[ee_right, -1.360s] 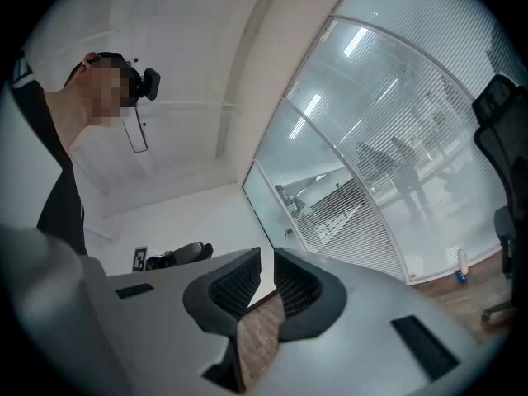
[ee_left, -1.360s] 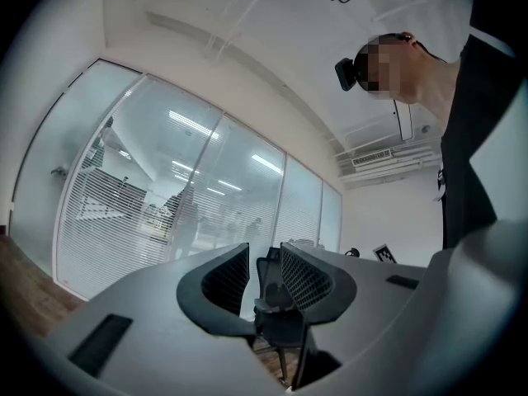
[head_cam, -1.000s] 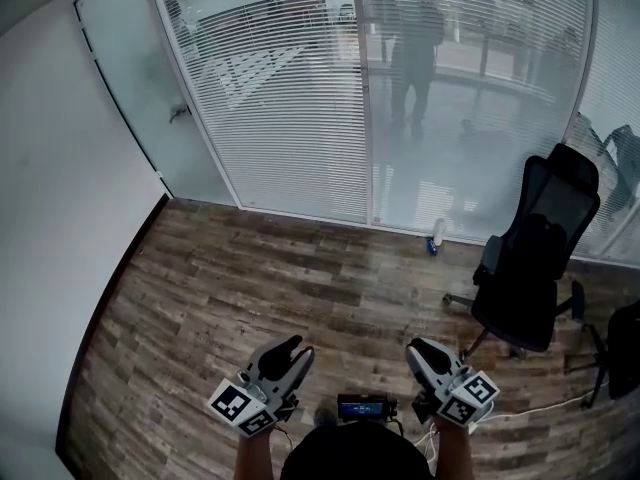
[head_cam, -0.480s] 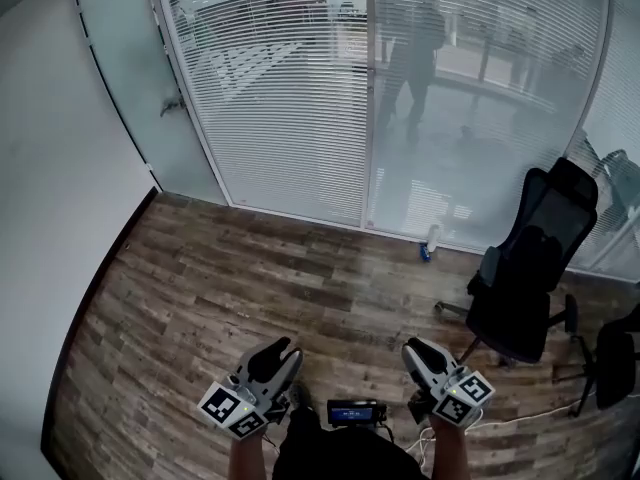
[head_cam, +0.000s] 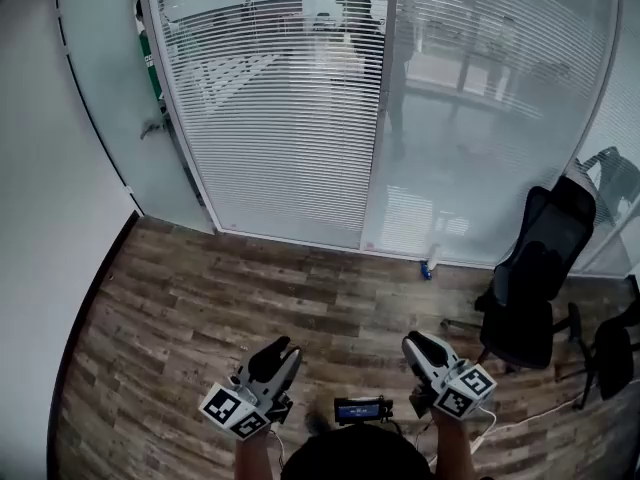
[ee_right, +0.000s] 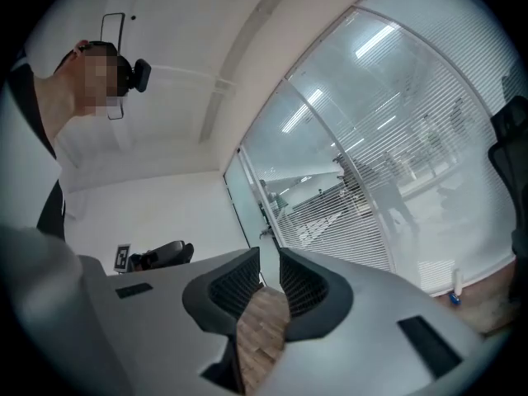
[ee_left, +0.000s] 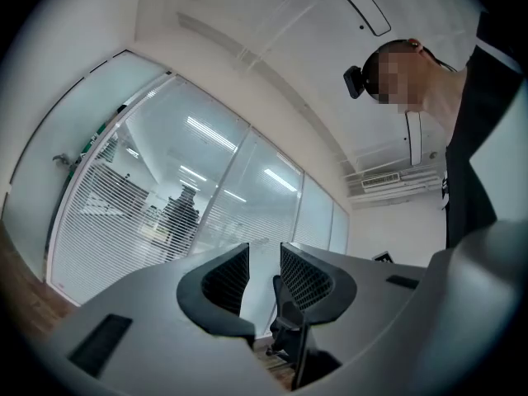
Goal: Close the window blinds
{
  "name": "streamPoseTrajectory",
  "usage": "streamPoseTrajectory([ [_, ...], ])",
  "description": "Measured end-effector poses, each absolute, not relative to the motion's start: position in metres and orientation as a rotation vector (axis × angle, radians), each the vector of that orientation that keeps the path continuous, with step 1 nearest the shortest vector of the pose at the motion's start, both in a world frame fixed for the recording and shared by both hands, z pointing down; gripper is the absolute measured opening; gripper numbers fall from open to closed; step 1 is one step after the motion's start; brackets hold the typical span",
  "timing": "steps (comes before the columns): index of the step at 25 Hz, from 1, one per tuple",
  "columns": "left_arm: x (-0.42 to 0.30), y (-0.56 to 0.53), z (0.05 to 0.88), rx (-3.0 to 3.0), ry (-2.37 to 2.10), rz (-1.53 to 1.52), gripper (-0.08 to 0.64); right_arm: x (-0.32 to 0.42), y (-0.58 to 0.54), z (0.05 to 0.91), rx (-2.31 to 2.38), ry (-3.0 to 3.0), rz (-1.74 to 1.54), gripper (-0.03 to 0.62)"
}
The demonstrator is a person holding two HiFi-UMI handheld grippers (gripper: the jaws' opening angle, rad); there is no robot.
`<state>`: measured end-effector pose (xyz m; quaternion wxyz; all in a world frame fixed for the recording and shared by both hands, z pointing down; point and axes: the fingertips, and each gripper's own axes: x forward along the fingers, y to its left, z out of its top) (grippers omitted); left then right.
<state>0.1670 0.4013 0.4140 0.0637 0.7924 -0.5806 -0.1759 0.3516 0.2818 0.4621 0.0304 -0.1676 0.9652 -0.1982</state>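
Note:
White slatted blinds (head_cam: 280, 118) hang behind the glass wall ahead, with their slats open enough that the office behind shows through; a second blind panel (head_cam: 490, 108) is to the right of the frame post (head_cam: 378, 138). My left gripper (head_cam: 283, 348) and right gripper (head_cam: 415, 342) are held low over the wooden floor, well short of the glass. Both are shut with nothing between the jaws. The left gripper view shows its gripper (ee_left: 264, 258) tilted up at the blinds (ee_left: 115, 213). The right gripper (ee_right: 269, 262) also points up, towards the blinds (ee_right: 346, 213).
A black office chair (head_cam: 535, 288) stands at the right near the glass, with another chair (head_cam: 615, 353) at the frame's edge. A small bottle (head_cam: 430, 265) lies at the foot of the glass. A glass door with a handle (head_cam: 150, 128) is at the left, beside a white wall (head_cam: 50, 268).
The view has moved nearer to the glass wall and swung a little left. Both grippers stay low and shut. The figure behind the glass has shifted left.

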Motion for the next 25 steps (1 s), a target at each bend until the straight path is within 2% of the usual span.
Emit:
streamPoseTrajectory([
  [15,0.069,0.343,0.429,2.335,-1.714,-0.552,0.129,0.236,0.219,0.465,-0.546,2.999,-0.6,0.06],
  [25,-0.012,0.259,0.412,2.269,-1.921,-0.455,0.129,0.131,0.1,0.468,-0.355,2.969,-0.625,0.06],
])
